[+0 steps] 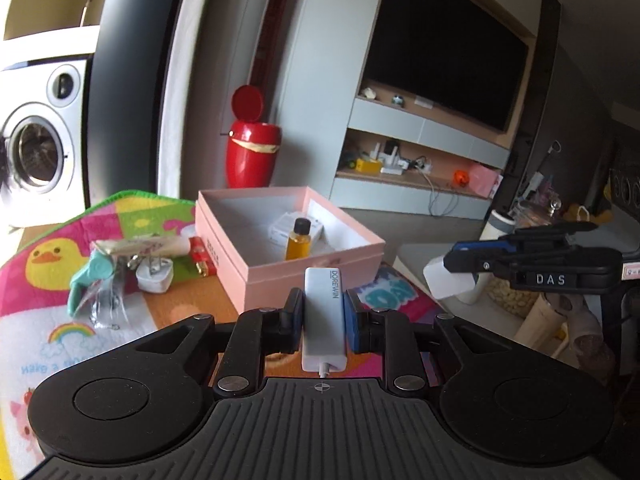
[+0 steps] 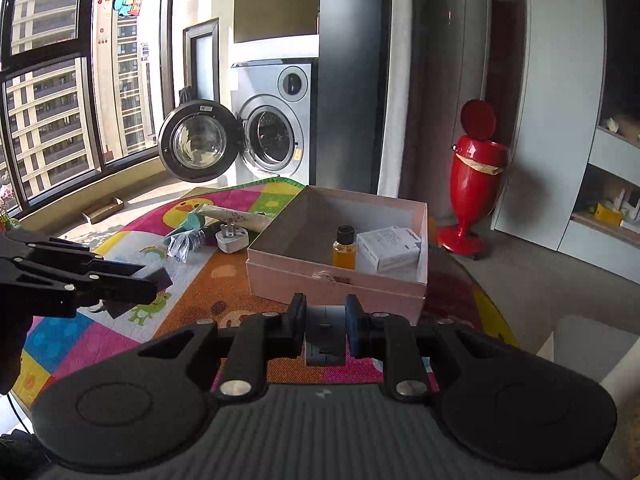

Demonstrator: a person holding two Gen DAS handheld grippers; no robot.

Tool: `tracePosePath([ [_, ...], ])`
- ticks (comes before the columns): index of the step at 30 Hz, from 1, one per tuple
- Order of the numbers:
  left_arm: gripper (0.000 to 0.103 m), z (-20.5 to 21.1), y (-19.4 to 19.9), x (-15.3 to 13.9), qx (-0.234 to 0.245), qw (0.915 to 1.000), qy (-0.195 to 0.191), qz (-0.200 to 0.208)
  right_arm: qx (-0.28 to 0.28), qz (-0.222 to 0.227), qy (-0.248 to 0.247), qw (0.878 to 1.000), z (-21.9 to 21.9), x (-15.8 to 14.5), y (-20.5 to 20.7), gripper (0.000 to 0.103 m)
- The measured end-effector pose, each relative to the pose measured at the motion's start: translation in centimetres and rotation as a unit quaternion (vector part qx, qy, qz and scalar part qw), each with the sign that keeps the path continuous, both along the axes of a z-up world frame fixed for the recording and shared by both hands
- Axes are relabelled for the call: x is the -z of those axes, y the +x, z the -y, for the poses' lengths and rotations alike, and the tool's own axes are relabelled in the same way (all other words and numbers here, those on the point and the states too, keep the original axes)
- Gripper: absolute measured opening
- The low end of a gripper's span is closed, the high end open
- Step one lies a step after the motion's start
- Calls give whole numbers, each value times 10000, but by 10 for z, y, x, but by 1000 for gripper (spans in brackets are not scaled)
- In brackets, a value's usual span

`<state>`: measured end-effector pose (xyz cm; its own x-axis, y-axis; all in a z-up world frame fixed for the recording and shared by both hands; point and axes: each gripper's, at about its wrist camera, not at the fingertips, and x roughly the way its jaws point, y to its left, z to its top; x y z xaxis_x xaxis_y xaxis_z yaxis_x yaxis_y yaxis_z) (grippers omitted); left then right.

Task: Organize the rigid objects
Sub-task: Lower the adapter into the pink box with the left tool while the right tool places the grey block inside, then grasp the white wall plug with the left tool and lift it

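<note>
While each gripper clamps an item of its own, both hover short of the open pink cardboard box (image 1: 316, 276) on the colourful cartoon play mat (image 1: 60, 264).

The left gripper (image 1: 323, 312) pinches a white rectangular adapter marked DOREWIN (image 1: 324, 316) upright between its pads, a white cable leaving its near end, with the box's near wall just beyond the fingertips. The right gripper (image 2: 325, 322) is clenched on a dark grey flat block (image 2: 325, 336), again just in front of the box's near wall; in the left view that gripper's jaws hold something white at their tip. Inside the box stand a small amber glass bottle with a black cap (image 2: 344, 249) and, beside it toward the right wall, a white printed carton (image 2: 389, 250). A white wall plug (image 2: 231, 239) lies on the mat off the box's left side.
</note>
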<state>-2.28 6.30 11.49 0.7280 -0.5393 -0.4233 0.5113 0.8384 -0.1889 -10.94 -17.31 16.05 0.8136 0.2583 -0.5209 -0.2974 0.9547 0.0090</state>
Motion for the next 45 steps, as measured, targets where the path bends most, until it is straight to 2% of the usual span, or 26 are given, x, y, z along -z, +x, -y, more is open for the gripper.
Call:
tracePosePath([
  [2, 24, 12, 18, -24, -104, 9992, 73, 375, 98, 88, 129, 9998, 13, 2, -4, 20],
  [4, 24, 22, 46, -41, -182, 9988, -97, 455, 213, 174, 181, 9995, 20, 6, -5, 20],
  [7, 24, 38, 96, -51, -374, 9980, -445, 263, 289, 202, 288, 9990, 26, 15, -3, 20],
  [10, 24, 56, 139, -49, -548, 9972, -484, 150, 327, 179, 289, 9989, 30, 24, -1, 20],
  [12, 25, 63, 161, -45, -607, 9963, -603, 60, 387, 157, 251, 9988, 32, 28, -1, 20],
  [16, 25, 64, 190, -29, -732, 9928, -843, -427, 511, 5, 266, 9983, 37, 37, 4, 20],
  [19, 25, 52, 183, -18, -951, 9919, -785, -303, 580, -69, 260, 9980, 39, 42, 7, 20],
  [22, 25, 33, 159, -7, -1106, 9910, -701, -289, 570, -157, 286, 9978, 37, 43, 11, 20],
  [29, 25, 2, 66, 32, -847, 9959, -100, -307, 306, -16, 247, 9992, 15, 19, 41, 20],
  [35, 25, -18, 25, 65, -839, 9945, 197, -594, -51, 42, 498, 9987, -26, -17, 106, 20],
  [40, 25, -34, 23, 78, -1022, 9919, 210, -718, 94, 81, 351, 9993, -63, -21, 155, 20],
  [42, 25, -43, 22, 82, -1238, 9893, 190, -744, 169, 50, 213, 9996, -74, -15, 163, 24],
  [44, 25, -54, 24, 84, -1475, 9859, 139, -778, 109, -11, 101, 9999, -82, -8, 160, 40],
  [45, 25, -58, 26, 85, -1563, 9845, 110, -788, -26, -55, 70, 10000, -85, -2, 153, 43],
])
